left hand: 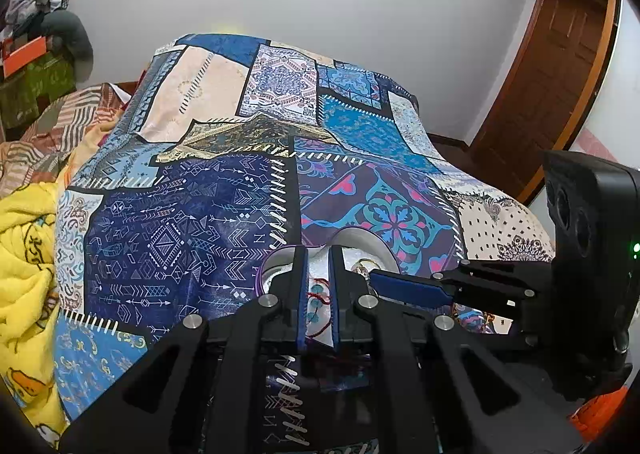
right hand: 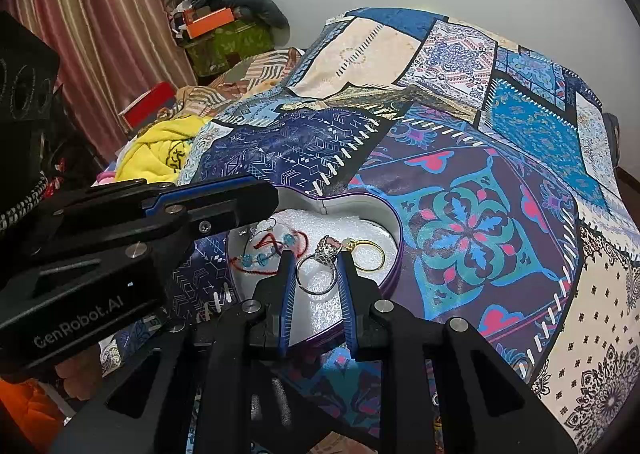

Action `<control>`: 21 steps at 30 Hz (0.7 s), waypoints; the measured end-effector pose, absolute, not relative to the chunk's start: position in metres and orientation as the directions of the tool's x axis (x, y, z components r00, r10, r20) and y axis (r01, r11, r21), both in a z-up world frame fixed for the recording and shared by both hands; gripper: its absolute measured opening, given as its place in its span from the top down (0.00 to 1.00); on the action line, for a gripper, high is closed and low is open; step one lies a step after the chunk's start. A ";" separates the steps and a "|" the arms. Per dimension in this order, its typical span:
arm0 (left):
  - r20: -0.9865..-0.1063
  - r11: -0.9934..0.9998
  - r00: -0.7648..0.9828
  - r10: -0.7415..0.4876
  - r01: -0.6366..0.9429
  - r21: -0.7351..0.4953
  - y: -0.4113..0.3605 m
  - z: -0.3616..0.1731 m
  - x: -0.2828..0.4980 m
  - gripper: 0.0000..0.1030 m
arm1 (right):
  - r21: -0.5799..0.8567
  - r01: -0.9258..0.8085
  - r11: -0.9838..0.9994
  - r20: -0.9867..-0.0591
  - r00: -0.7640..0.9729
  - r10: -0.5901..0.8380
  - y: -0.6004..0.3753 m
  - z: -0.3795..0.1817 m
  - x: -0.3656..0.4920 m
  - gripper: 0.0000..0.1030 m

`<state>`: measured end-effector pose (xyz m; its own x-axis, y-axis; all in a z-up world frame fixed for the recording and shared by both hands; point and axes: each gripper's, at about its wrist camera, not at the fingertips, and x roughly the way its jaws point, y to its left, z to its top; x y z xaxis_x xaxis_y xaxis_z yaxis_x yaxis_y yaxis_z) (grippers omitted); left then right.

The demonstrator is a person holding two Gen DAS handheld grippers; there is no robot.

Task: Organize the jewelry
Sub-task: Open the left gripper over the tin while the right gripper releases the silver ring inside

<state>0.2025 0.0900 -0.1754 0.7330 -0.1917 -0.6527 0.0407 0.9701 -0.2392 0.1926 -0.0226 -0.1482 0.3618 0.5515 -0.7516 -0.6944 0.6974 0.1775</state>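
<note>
Your right gripper [right hand: 314, 270] had its fingers spread, and the silver ring [right hand: 318, 272] lay between their tips on the white foam, touching neither that you could make out. Just beyond the right-hand fingertip sat the gold ring [right hand: 370, 254]; off the left-hand fingertip lay the red cord bracelet [right hand: 264, 250] with its blue beads. All three rested inside the heart-shaped box [right hand: 394, 230], on the patchwork bedspread [right hand: 480, 221]. Your left gripper [left hand: 318, 254] held its fingers slightly apart over the same box [left hand: 376, 242], pinching nothing, with the red cord visible between them and the right gripper's blue-padded finger just to its right.
</note>
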 end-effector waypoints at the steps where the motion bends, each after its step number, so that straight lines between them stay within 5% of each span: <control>1: -0.652 0.971 0.734 -0.189 0.042 -0.234 0.089 -0.174 0.202 0.93 | 0.176 -0.696 0.697 -0.753 0.361 0.550 -0.022 -0.148 0.192 0.82; 8: -0.652 0.973 0.738 -0.173 0.026 -0.228 0.090 -0.166 0.196 0.92 | 0.157 -0.693 0.703 -0.761 0.369 0.534 -0.025 -0.145 0.191 0.81; 13: -0.643 0.975 0.751 -0.149 0.001 -0.224 0.094 -0.154 0.188 0.79 | 0.150 -0.684 0.714 -0.750 0.392 0.533 -0.033 -0.135 0.186 0.74; 21: -0.626 0.983 0.771 -0.116 -0.003 -0.186 0.085 -0.131 0.170 0.78 | 0.137 -0.671 0.729 -0.722 0.436 0.537 -0.050 -0.113 0.176 0.74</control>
